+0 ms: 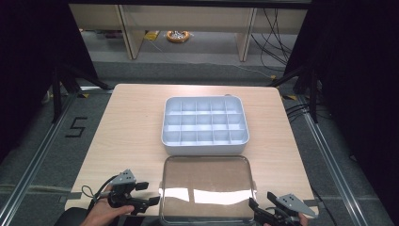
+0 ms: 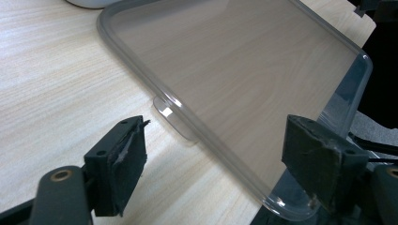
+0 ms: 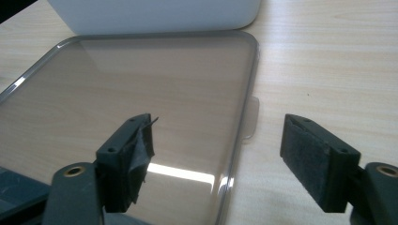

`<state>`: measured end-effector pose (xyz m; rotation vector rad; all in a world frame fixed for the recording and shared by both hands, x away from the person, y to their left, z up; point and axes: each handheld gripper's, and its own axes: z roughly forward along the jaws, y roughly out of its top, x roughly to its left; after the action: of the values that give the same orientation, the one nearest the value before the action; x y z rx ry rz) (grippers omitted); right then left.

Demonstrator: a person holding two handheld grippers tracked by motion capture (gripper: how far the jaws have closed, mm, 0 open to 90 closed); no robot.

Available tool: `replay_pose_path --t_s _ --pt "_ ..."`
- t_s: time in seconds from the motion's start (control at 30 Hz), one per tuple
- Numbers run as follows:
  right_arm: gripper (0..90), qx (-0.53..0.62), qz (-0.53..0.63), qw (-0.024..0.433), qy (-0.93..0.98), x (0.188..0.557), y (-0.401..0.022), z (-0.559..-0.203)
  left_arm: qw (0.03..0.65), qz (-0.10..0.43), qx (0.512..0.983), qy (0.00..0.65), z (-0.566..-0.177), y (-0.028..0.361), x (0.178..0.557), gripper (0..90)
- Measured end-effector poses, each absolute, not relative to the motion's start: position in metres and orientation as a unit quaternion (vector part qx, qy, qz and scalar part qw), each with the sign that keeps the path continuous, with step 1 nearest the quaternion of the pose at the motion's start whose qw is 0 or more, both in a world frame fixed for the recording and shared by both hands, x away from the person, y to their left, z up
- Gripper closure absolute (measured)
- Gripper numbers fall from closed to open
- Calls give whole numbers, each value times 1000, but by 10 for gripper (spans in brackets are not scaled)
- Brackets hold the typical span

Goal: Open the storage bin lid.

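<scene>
With our left gripper (image 1: 149, 193) and right gripper (image 1: 256, 210) both gaping and empty, we judge the work barely begun: the clear lid (image 1: 207, 188) lies flat, near of the empty compartment box (image 1: 205, 125), uncovered.

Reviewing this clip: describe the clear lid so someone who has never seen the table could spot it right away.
On the light wooden table, start from the white divided box at the centre. Directly on the person's side of it, right beside its near wall, the clear lid lies flat between the left gripper and right gripper. Unlike the opaque, gridded box, it is see-through and smoky-tinted, with rounded corners and small side tabs.
</scene>
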<state>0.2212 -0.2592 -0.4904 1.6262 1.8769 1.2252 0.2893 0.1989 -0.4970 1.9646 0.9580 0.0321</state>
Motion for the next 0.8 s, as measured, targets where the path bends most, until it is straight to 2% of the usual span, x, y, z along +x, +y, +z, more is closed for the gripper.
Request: replay_pose_path --t_s 0.37,0.57,0.63,0.67,0.8 --pt "234 565 437 197 672 213 -264 -491 464 12 791 400 -498 204 284 226" --pt "233 585 448 170 654 207 -260 -491 465 11 791 399 -498 207 281 227" --pt "233 580 451 173 656 206 -262 -491 458 16 792 403 -498 207 280 227" --pt "233 572 445 190 662 207 -264 -492 460 16 791 403 -498 206 280 227" --pt "238 571 447 189 663 207 -267 -494 465 10 791 398 -498 206 280 229"
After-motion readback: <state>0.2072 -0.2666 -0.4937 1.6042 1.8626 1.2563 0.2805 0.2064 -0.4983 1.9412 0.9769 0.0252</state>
